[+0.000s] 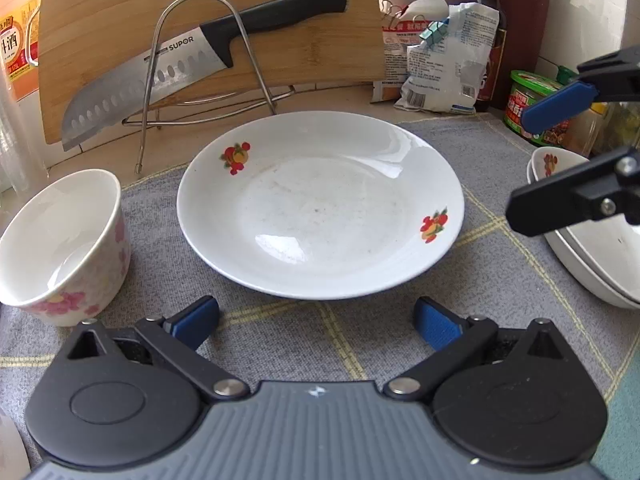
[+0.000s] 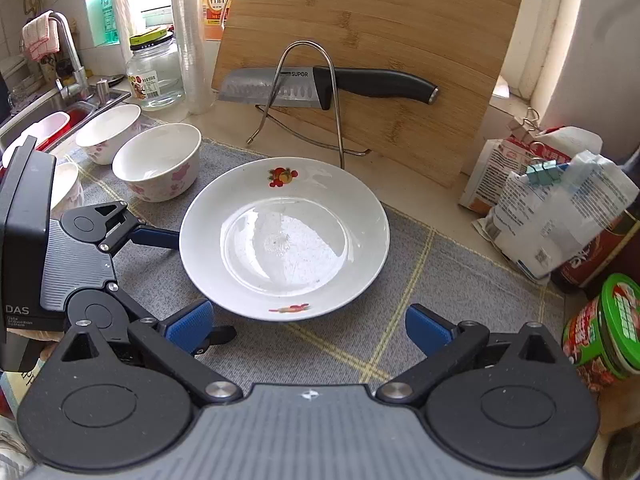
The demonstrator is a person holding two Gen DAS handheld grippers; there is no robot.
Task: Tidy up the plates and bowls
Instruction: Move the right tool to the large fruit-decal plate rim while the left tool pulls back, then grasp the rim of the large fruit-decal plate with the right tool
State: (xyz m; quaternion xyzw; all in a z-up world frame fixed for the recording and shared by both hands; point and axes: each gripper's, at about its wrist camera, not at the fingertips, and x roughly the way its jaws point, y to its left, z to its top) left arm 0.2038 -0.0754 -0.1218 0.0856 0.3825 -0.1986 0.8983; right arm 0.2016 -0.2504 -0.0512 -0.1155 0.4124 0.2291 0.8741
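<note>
A shallow white ceramic plate with small red fruit prints on its rim [image 1: 320, 204] lies flat in the middle of a grey checked cloth mat [image 1: 360, 344] spread on the bench. Nothing rests in it.

The left claw [image 1: 316, 322] hovers just short of the plate's near rim, tilted downward, its blue-padded fingers [image 1: 196, 320] spread wide with only mat between them. In the right wrist view this claw reaches in from the left side, one blue finger close beside the plate's edge.

The right claw [image 2: 308, 326] is also angled down at the plate from the near side, its fingers spread wide and holding nothing. In the left wrist view it enters from the right, above a stack of white plates [image 1: 592, 264].

To the plate's left stands a white bowl with pink flower prints [image 2: 158, 162], with another like it [image 2: 108, 132] behind.

Behind the plate, a bamboo cutting board [image 2: 380, 40] leans upright in a wire rack [image 2: 316, 92], and a black-handled steel knife [image 2: 320, 88] lies across the rack. Clipped food bags [image 2: 552, 208] and a green-lidded jar [image 2: 604, 328] sit at the right.
</note>
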